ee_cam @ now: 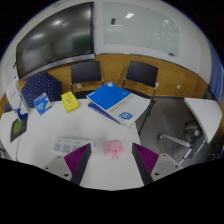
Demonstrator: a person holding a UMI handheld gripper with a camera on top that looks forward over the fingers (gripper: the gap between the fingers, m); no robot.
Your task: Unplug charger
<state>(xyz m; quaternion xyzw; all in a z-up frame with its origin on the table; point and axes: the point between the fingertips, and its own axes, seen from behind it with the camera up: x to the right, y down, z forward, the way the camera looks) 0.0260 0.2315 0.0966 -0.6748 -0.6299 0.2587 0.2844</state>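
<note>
two purple-padded fingers (80, 158) stood apart at the near end of the view, so the jaws of the gripper (112, 160) were wide open and had hold of nothing. between them, just ahead of the tips and a little toward the right finger, a small pink object (114, 148) rested on the white surface (95, 125) with a clear gap at either side; it was too small to say for certain whether it was the charger, but by the task it seemed the likeliest candidate. no cable or socket could be made out around it, and its long axis could not be told, since it read as a squat lump rather than a bar.

the relation that mattered was plain: the pink object lay almost dead ahead and near, so a short advance should bring the fingers alongside it, and a slight correction to the right would centre it.

farther out on the surface lay a blue folder (110, 98), a yellow box (70, 101) and a blue box (43, 103), all well apart from the jaws. dark chairs (88, 75) stood behind the surface, beneath wall panels.
</note>
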